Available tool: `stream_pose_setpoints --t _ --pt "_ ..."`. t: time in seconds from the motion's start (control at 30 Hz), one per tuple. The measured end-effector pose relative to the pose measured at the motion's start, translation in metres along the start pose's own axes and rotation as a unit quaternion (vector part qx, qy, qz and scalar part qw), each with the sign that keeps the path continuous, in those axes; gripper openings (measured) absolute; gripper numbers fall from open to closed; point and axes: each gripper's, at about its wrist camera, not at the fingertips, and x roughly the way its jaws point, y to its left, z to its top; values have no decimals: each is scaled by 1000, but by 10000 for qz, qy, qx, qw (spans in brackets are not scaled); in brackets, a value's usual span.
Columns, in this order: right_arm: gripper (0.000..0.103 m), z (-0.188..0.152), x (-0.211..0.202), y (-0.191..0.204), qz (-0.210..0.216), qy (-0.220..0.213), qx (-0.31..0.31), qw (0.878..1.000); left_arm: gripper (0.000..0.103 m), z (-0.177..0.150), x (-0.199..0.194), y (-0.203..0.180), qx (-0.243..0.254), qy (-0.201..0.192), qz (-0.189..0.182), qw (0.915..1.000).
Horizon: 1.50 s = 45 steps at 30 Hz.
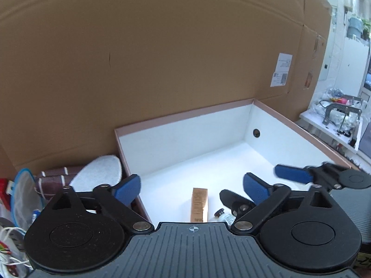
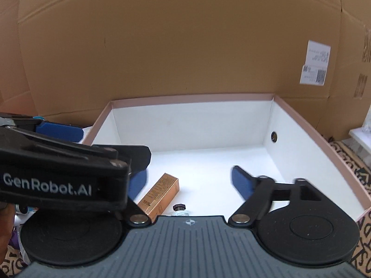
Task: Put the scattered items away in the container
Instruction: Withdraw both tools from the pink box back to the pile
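Observation:
A white box with a pink rim (image 1: pixel 185 113) (image 2: pixel 192 97) stands against a cardboard wall. Inside it lie a small golden carton (image 1: pixel 199 205) (image 2: pixel 160 197) and a small bottle with a dark cap (image 1: pixel 223 215) (image 2: pixel 180 209). My left gripper (image 1: pixel 191 188) is open and empty over the box's near left part. My right gripper (image 2: pixel 189 181) is open and empty over the box's near part. In the left wrist view the right gripper (image 1: pixel 259 191) shows at the right. In the right wrist view the left gripper (image 2: pixel 62 162) crosses the left side.
Left of the box lie a white oval pad (image 1: pixel 97 172), a brown striped item (image 1: pixel 55 178), a blue-rimmed mesh pouch (image 1: pixel 23 197) and cords. A white shelf with clutter (image 1: pixel 336 118) stands at the right. A patterned mat (image 2: pixel 361 171) lies right of the box.

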Motion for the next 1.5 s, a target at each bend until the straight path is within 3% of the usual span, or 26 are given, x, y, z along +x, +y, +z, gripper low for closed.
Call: stream_pose_setpoints --t 0.13,0.33,0.9,1.5 --pt "103 -2 -11 8 -140 -57 -230 9996 103 -6 -15 -4 98 -112 102 9998" --pt "103 -11 -22 17 -355 -40 -374 9987 103 -15 -42 -3 113 -234 222 9994" --pt "103 -28 -96 68 -618 -592 -1190 9892 103 -45 -108 -1 -14 -458 484 9978" --pt "103 -65 -159 105 -305 -863 -1109 9896 103 -104 -170 21 -413 -548 769 9947"
